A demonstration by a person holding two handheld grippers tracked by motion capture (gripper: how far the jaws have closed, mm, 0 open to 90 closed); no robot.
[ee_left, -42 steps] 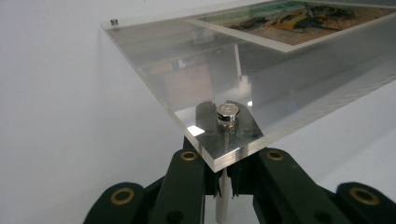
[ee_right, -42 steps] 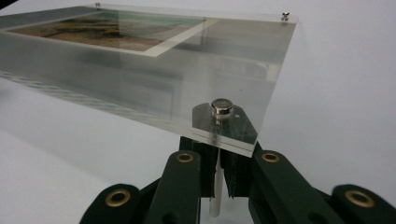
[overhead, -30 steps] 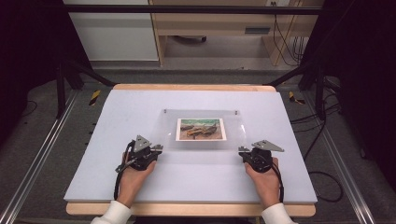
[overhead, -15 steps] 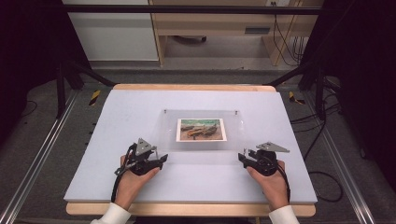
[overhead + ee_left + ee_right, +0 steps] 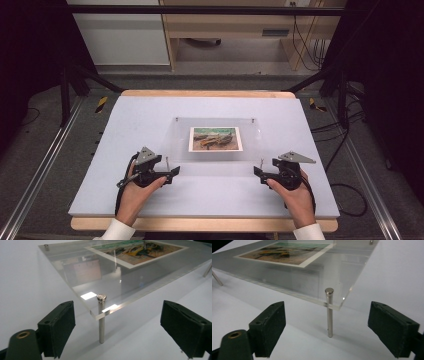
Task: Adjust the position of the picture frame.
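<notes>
Acrylic frame stands free on its metal legs, since both the left gripper and right gripper, jaws just opened wide and empty, flank its near corners.

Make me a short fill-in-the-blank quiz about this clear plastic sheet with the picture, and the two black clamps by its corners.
1. The clear acrylic sheet stands above the white table on thin ____ pins.
2. The jaws of the left gripper have just been opening and now stand ____, apart from the near-left metal pin.
3. A small colourful ____ lies at the sheet's middle.
4. The right gripper faces the sheet's near-____ corner.

Missing words: metal; open; picture; right
</notes>
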